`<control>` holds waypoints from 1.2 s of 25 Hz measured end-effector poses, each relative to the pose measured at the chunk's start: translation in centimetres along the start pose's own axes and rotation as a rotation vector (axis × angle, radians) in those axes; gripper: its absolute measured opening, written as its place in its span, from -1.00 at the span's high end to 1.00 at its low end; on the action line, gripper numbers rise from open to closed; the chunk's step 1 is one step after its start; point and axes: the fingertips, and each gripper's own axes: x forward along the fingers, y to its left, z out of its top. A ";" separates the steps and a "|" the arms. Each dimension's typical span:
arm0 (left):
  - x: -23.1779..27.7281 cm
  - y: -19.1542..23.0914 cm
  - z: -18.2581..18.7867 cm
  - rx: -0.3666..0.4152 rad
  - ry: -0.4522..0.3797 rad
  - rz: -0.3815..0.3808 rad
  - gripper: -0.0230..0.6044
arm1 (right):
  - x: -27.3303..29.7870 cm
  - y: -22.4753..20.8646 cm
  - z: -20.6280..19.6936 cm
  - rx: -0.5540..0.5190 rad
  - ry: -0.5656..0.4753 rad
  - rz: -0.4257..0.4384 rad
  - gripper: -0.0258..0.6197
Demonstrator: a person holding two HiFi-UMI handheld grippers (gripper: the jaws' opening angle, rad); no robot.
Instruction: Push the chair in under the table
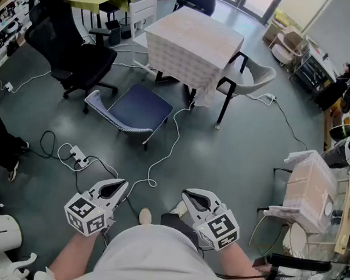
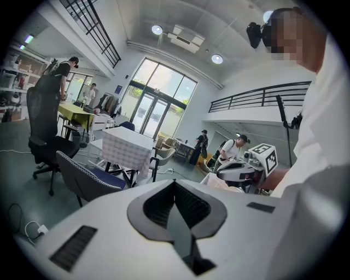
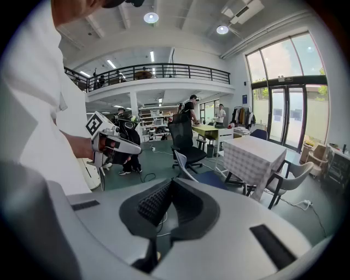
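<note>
A blue-seated chair [image 1: 130,108] stands on the grey floor, pulled out from the square table [image 1: 192,43] with its checked cloth. The chair [image 2: 87,178] and table [image 2: 127,149] also show at mid-left in the left gripper view; in the right gripper view the chair [image 3: 199,176] stands left of the table [image 3: 257,158]. My left gripper [image 1: 117,189] and right gripper [image 1: 192,198] are both shut and empty, held close to my body at the bottom of the head view, well short of the chair.
A beige chair [image 1: 249,76] sits tucked at the table's right side. A black office chair [image 1: 70,51] stands to the left. A white cable [image 1: 161,153] and a power strip [image 1: 79,156] lie on the floor between me and the chair. Boxes [image 1: 308,187] stand at right.
</note>
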 end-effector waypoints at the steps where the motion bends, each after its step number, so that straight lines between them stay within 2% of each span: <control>1: 0.2 0.0 0.1 0.001 -0.004 -0.002 0.89 | 0.0 -0.2 0.0 -0.001 -0.004 -0.005 0.88; 8: 2.5 -0.5 0.4 0.012 0.001 -0.017 0.89 | -0.5 -2.0 -0.4 0.010 -0.023 -0.017 0.88; 14: 6.1 -1.0 1.5 0.004 0.013 0.013 0.89 | -1.0 -5.4 -0.1 0.022 -0.043 0.028 0.88; 22: 11.5 2.6 3.0 -0.109 0.016 0.214 0.86 | -2.3 -13.1 0.2 -0.024 -0.053 0.092 0.85; 23: 12.2 3.2 3.2 -0.124 0.012 0.240 0.79 | -2.6 -14.1 0.2 -0.025 -0.057 0.094 0.79; 25: 13.3 4.5 3.7 -0.158 0.000 0.292 0.67 | -3.1 -16.2 0.0 -0.022 -0.066 0.094 0.52; 30: 14.2 9.0 5.0 -0.281 -0.065 0.460 0.48 | -2.6 -20.7 -1.4 -0.002 -0.053 0.122 0.49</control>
